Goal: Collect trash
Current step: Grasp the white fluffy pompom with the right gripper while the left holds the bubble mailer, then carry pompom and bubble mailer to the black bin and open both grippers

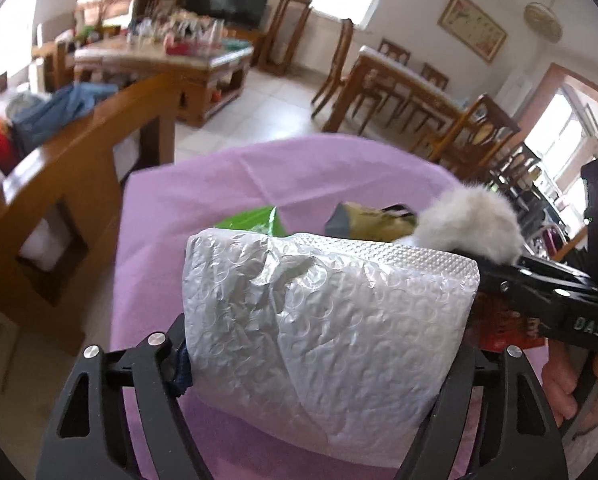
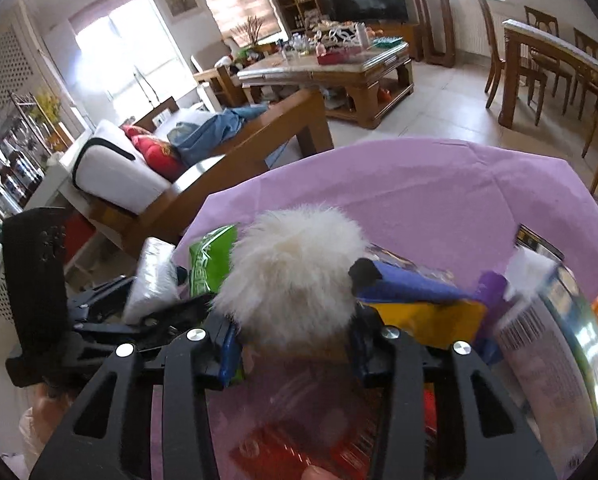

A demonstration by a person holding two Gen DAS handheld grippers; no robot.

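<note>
We count two tongs, one bubble-wrap pouch, one white fluffy ball, one green wrapper, and a few more packets on the purple-covered counter (image 1: 203,208).

The bubble-wrap pouch (image 1: 331,320) is pale, dimpled and creased. It fills the gap of the left tongs (image 1: 327,344), whose fingers sit wide apart against its two sides, apparently gripping it. The white fluffy ball (image 2: 295,276) is soft and long-haired. It sits between the fingers of the right tongs (image 2: 295,340), which are about a third open and seem to pinch it.

In the left wrist view the ball (image 1: 475,224) lies at two o'clock from the pouch, with the right tongs (image 1: 499,268) beneath it, and the green wrapper (image 1: 251,220) peeks out at eleven o'clock.

Only the right wrist view shows the blue and yellow packet (image 2: 415,300) at three o'clock from the ball, a barcoded packet (image 2: 539,340) beyond it, and a red wrapper (image 2: 299,448) at six o'clock. There the pouch (image 2: 151,280) appears at nine o'clock.
</note>
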